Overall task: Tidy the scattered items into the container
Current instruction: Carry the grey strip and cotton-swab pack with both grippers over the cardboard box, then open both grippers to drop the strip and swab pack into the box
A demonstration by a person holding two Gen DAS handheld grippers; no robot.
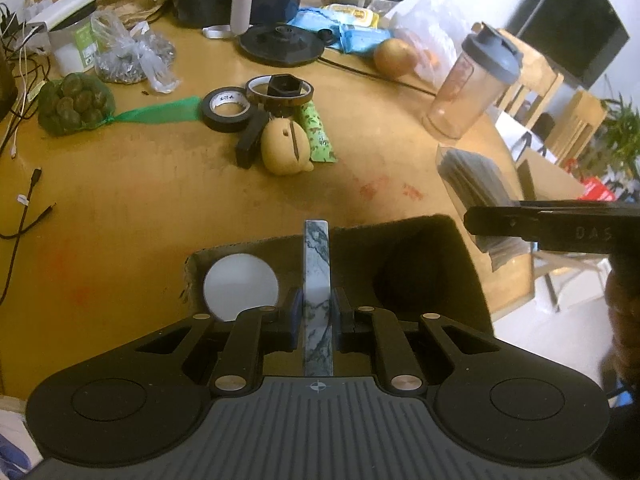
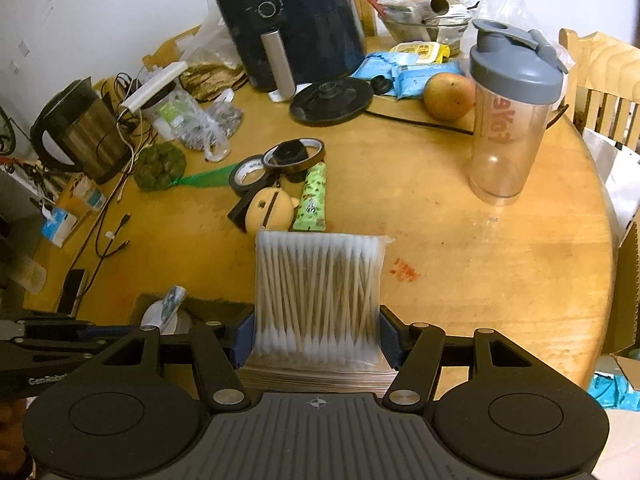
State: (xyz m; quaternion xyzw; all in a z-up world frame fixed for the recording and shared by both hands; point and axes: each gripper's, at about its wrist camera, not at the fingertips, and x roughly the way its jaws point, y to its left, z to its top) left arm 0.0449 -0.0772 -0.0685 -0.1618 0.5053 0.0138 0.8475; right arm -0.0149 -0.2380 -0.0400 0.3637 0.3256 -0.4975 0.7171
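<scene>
I have the container [image 1: 460, 264], a dark open-topped box, sitting at the near edge of the table [image 1: 140, 208], low in the centre of the left wrist view, and it is not empty: a white round disc [image 1: 240, 286] lies in its left half. My left gripper [image 1: 316, 312] is closed narrow on a flat marbled piece [image 1: 317, 280], held on edge and poised over the box's middle, which I read as the right posture for dropping it straight in without catching the rim. My right gripper [image 2: 316, 340] is clamped across a clear packet of cotton swabs [image 2: 318, 292], jaws set moderately wide to span the pack; it fills the centre of the right wrist view, with the box only partly visible at lower left, so I judge this one is waiting its turn beside the opening. Further out, in the middle of both views, the pile left to clear sits bunched together: a black tape roll [image 1: 228, 110], an amber tape ring [image 1: 280, 90] with a black hexagonal part [image 1: 282, 84] in it, a yellow plush toy [image 1: 284, 146] touching a green sachet [image 1: 318, 132]. The shaker bottle [image 2: 512, 112], at the right, and the air fryer [image 2: 296, 16], upper centre, look like fixtures rather than clutter.
</scene>
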